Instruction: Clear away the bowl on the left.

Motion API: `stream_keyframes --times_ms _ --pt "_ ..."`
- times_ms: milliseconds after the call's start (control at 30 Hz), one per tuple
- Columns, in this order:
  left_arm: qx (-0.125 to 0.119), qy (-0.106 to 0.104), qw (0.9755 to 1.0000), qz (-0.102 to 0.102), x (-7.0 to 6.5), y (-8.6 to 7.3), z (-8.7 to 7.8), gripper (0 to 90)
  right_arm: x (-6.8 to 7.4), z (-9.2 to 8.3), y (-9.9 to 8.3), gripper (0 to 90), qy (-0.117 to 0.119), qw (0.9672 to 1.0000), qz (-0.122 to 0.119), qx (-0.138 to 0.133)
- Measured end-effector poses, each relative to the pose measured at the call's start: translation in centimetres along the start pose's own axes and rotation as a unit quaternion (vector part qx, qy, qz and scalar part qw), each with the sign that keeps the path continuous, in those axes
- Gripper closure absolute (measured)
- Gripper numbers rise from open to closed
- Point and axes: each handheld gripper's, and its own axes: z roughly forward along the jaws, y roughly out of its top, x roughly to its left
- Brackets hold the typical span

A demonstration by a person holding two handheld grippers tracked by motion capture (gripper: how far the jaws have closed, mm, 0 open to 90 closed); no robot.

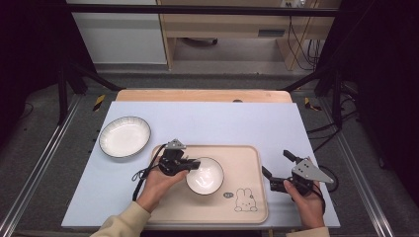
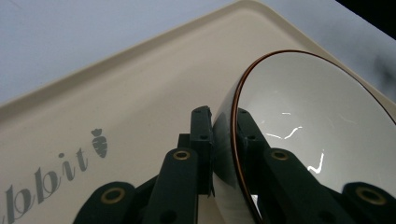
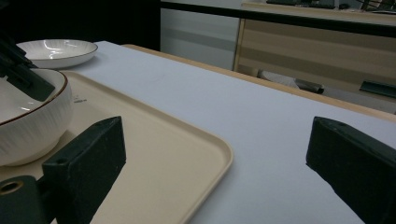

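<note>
On the cream tray [image 1: 247, 207], just left of centre, sits the white bowl [image 1: 204, 175] with its thin brown rim, and the left gripper [image 1: 190, 164] has it by the wall at about nine o'clock. From the left gripper view the clamp is plain: one black jaw outside the ribbed wall, the other inside the glaze, pinched tight on the bowl [image 2: 308, 126] with the rim running up between them. The bowl looks tilted there, though that may be the camera's own lean, so I cannot say whether its foot rests on the tray [image 2: 116, 107] or has cleared it.

Over at three o'clock, off the tray's edge on the pale blue mat [image 1: 212, 118], the right gripper [image 1: 276, 168] waits with its jaws spread wide and nothing between them; its own view shows bare mat [image 3: 261, 121] in the gap.

Up at ten o'clock the larger white plate [image 1: 124, 136] lies well apart from the tray.

Now, the handling. A one-sided rim grip on glazed ceramic wants to pivot, so my judgement is to keep the squeeze firm, move slowly, and hold the wrist level so the far side does not sag. Any lift should go straight up before travelling, to clear the tray's raised lip.
</note>
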Motion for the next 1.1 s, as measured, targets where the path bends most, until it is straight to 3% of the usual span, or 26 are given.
stream_keyframes --times_ms 1100 --pt "0.017 -0.003 0.9996 -0.023 0.67 0.1 0.38 80.7 -0.01 -0.05 0.02 4.8 0.0 1.0 0.002 0.0"
